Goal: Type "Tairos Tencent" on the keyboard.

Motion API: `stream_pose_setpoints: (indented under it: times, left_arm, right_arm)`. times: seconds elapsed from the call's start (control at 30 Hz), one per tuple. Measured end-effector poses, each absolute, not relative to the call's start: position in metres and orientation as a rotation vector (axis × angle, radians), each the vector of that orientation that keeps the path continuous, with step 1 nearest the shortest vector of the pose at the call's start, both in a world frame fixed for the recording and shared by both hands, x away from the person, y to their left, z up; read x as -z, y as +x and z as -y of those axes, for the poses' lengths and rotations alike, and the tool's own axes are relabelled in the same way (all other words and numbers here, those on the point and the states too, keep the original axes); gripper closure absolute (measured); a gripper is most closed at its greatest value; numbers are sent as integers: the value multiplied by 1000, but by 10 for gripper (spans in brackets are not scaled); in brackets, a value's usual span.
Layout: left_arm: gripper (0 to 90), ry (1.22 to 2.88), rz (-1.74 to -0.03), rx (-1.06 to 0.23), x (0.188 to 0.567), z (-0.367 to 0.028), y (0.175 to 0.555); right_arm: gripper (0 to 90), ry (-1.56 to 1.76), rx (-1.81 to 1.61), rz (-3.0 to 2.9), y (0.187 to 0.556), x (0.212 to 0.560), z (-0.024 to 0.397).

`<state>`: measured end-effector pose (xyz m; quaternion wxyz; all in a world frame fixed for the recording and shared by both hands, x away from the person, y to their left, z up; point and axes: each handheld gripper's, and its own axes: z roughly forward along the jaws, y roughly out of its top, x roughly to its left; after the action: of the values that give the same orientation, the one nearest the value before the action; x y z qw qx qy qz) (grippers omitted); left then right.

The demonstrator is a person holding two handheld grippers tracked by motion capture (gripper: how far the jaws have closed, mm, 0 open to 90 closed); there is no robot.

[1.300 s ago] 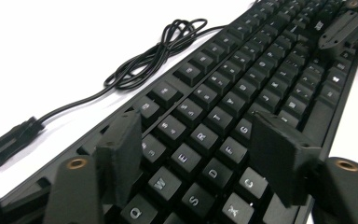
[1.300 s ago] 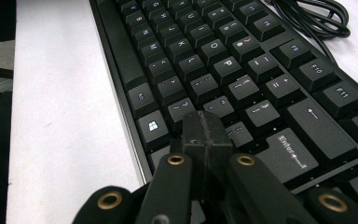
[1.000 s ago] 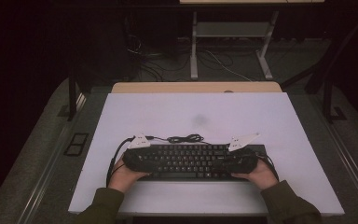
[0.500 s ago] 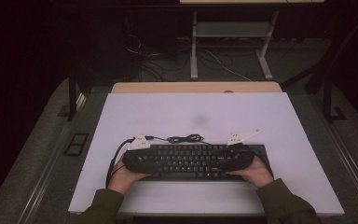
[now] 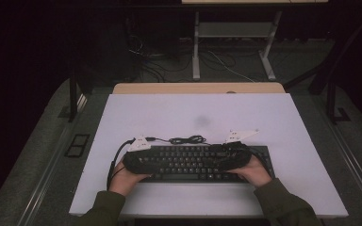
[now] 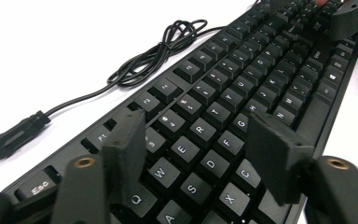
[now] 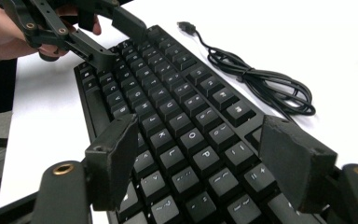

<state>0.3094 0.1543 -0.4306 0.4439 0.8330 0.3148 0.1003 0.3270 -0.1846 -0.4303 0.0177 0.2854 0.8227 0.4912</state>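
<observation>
Left gripper [image 6: 196, 154] and right gripper [image 7: 209, 158] hover spread over the keyboard [image 5: 195, 162], pinching nothing; right jaws just opening, left narrowing. Keyboard lies flat on the table [image 5: 264, 117]; rigid, probably light; grip end edges, not keycaps.

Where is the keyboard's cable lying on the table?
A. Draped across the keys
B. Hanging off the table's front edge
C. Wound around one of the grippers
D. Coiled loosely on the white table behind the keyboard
D: the cable lies in a loose bundle on the table just beyond the far edge of the keyboard, clear of the keys, as the left gripper view also shows.
</observation>
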Motion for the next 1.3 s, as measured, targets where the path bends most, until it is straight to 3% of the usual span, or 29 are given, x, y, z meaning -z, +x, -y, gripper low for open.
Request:
stream_pose_setpoints:
  times: [0.17, 0.53, 1.3]
  left_arm:
    - [509, 2061, -789, -264, 430, -156, 310]
    - [890, 2076, -755, -250, 429, -156, 313]
    - [892, 2125, -750, -218, 437, -148, 321]
  right_arm:
    - [272, 890, -1538, -2549, 327, 430, 182]
    - [266, 875, -1537, -2548, 327, 431, 181]
    - [266, 867, -1532, -2546, 326, 430, 180]
